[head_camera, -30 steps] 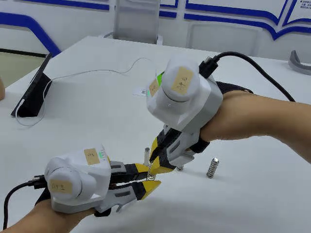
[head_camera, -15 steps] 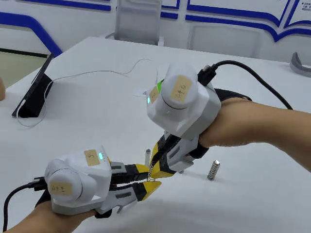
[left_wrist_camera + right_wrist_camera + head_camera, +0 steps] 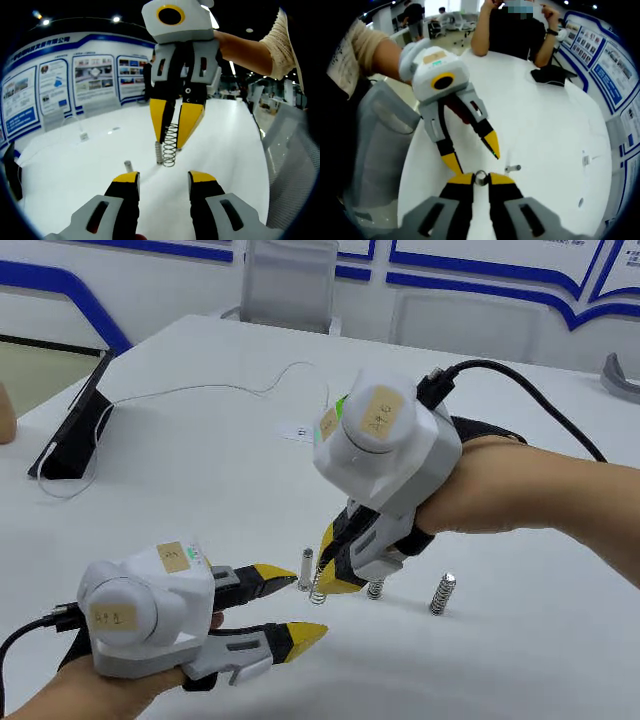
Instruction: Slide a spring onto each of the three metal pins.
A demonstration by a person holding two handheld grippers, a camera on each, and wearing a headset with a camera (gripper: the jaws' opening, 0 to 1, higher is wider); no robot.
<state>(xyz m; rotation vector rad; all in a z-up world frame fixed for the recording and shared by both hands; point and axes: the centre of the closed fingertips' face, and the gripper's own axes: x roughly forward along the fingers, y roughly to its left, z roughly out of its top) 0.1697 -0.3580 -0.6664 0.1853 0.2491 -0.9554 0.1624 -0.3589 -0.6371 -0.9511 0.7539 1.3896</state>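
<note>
My right gripper comes down from the upper right and is shut on a thin wire spring, held tilted just above the table. The left gripper view shows that spring between the right gripper's yellow fingers. End-on, the spring sits between my right gripper's own tips. A bare metal pin stands just left of it, also seen as the pin and the pin. Two other pins carry springs. My left gripper is open beside the spring, holding nothing.
The white table holds a dark tablet on a stand at the far left, with a thin white cable trailing from it. A small label lies mid-table. A chair stands behind the table. A person sits across it.
My left gripper has opened and let go of the spring, drawing back slightly toward the lower left. The right gripper keeps its hold on the spring near the bare pin.
</note>
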